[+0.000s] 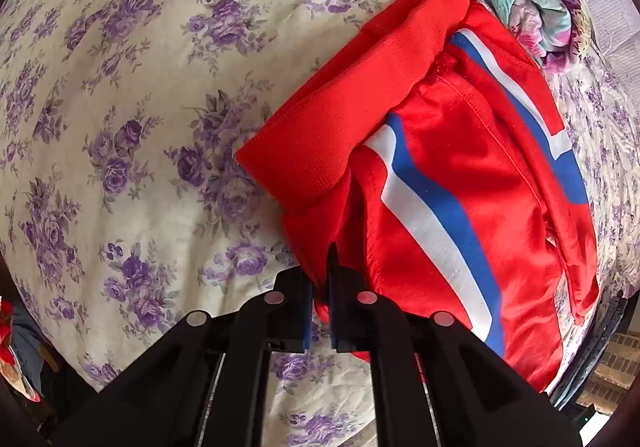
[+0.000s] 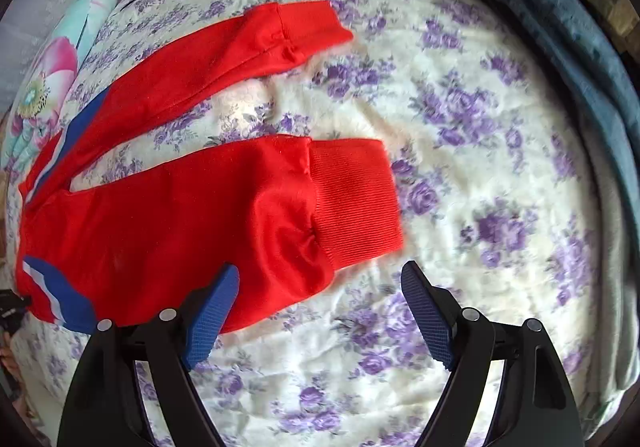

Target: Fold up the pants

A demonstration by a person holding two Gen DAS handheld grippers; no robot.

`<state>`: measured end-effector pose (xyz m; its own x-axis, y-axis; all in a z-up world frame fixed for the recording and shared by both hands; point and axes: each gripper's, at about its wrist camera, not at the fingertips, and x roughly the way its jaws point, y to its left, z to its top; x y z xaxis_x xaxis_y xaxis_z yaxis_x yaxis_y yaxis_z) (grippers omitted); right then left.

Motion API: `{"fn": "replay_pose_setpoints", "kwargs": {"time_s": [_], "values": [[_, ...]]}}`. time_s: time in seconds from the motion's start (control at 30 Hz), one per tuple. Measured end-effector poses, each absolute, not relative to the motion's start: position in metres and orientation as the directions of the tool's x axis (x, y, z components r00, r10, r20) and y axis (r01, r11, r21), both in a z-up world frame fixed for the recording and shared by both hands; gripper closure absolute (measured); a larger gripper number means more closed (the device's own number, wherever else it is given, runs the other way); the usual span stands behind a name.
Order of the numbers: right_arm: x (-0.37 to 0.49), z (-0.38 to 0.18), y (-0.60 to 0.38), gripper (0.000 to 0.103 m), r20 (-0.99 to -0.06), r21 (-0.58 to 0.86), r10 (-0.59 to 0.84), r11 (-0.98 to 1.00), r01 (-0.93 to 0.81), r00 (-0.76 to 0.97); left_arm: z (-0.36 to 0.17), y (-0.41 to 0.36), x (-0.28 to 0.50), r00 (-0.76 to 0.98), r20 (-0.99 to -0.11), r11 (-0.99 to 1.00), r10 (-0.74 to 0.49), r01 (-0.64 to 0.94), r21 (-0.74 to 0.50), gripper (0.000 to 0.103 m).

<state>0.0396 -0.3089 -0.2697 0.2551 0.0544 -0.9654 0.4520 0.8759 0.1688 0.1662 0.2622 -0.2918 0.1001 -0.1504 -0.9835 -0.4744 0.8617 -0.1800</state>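
Only the left wrist view shows the waistband end of the red pants (image 1: 460, 167) on the flowered bed (image 1: 120, 87), the left gripper (image 1: 320, 311) pointing down, fingers pinching its edge, while the right view shows both spread legs, right gripper (image 2: 320, 307) fingers wide apart above a cuff.

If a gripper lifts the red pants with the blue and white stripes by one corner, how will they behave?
The red pants with blue and white stripes would probably hang limp: the cloth already bunches by the waistband. The shiny fabric may slip. The ribbed cuff looks thicker, so it would likely hold its shape better.
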Motion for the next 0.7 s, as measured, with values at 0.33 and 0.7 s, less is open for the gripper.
{"fn": "replay_pose_setpoints", "kwargs": {"time_s": [0.33, 0.7], "values": [[0.02, -0.272, -0.303, 0.088, -0.92, 0.372, 0.229, 0.77, 0.518, 0.319, -0.281, 0.257, 0.158, 0.099, -0.988, 0.863, -0.116, -0.483, -0.15, 0.097], [0.002, -0.293, -0.27, 0.055, -0.986, 0.122, 0.065, 0.912, 0.392, 0.155, -0.298, 0.234, 0.142, 0.004, -0.999, 0.911, -0.032, -0.412, -0.03, 0.079]]}}
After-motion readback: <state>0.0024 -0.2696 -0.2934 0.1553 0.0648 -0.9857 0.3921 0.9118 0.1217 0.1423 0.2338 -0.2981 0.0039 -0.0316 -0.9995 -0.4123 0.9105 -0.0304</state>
